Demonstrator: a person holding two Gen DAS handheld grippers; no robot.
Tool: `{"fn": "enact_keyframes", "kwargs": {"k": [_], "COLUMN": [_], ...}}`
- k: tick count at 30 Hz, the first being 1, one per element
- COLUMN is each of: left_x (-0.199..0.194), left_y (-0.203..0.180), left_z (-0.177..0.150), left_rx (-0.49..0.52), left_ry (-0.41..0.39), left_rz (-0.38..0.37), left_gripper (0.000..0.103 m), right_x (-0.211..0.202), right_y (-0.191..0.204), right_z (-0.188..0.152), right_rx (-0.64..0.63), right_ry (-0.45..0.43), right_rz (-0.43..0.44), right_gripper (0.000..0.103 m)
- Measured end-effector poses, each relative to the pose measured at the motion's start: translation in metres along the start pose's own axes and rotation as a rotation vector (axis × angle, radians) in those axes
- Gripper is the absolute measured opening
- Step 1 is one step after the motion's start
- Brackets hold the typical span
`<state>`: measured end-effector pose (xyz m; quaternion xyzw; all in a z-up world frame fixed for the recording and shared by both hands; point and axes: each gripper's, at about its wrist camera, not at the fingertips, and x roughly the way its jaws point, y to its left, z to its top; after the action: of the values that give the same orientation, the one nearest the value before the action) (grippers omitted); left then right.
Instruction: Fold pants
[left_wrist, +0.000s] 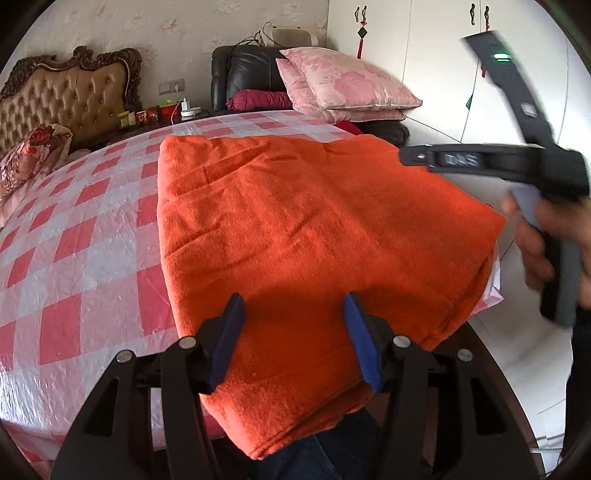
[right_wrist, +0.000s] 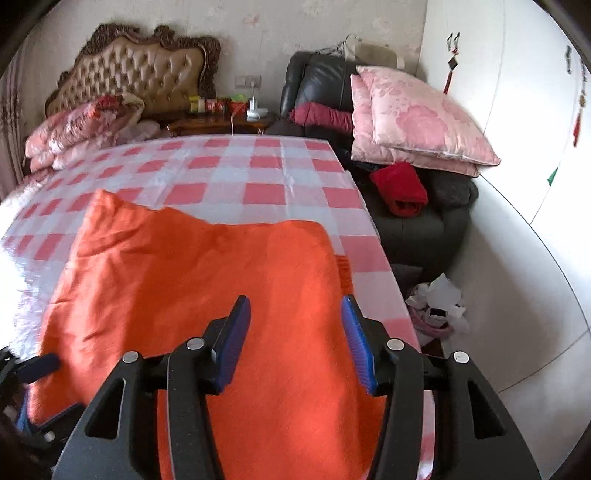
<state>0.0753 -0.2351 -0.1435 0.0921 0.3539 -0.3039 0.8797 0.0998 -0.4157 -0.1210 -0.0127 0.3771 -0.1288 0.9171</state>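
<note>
The orange fleece pants (left_wrist: 303, 229) lie folded into a thick rectangle on the pink-and-white checked bed cover (left_wrist: 74, 236). Their near edge hangs over the bed's front edge. My left gripper (left_wrist: 293, 308) is open and empty, just above the near part of the pants. My right gripper (right_wrist: 295, 306) is open and empty above the right half of the pants (right_wrist: 207, 291). In the left wrist view the right gripper's body (left_wrist: 517, 162) is held in a hand at the right, raised above the pants' right edge. The left gripper's finger (right_wrist: 37, 365) shows at the right wrist view's lower left.
A tufted headboard (left_wrist: 70, 96) and a nightstand with small items (left_wrist: 162, 114) stand at the back. A black armchair (right_wrist: 417, 221) with pink pillows (right_wrist: 417, 114) and red clothes (right_wrist: 400, 188) stands right of the bed. White wardrobe doors (right_wrist: 517, 92) line the right. Crumpled paper (right_wrist: 439, 302) lies on the floor.
</note>
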Motion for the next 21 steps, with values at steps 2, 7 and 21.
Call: {"fn": "enact_keyframes", "kwargs": {"k": [2,7,21], "left_x": [0.000,0.000,0.010], "left_y": [0.000,0.000,0.034], "left_z": [0.000,0.001,0.029], "left_rx": [0.000,0.000,-0.043], "left_ry": [-0.001,0.002,0.053], "left_rz": [-0.001,-0.003,-0.033], "left_gripper": [0.058,0.059,0.068], "right_x": [0.015,0.042,0.046], "right_y": [-0.004,-0.017,-0.009], "right_z": [0.005,0.005,0.014], "right_rx": [-0.032,-0.082,-0.016], "right_ry": [0.029,0.087,0.053], "right_rz": [-0.024,-0.065,-0.119], "right_gripper": [0.049,0.055,0.058]}}
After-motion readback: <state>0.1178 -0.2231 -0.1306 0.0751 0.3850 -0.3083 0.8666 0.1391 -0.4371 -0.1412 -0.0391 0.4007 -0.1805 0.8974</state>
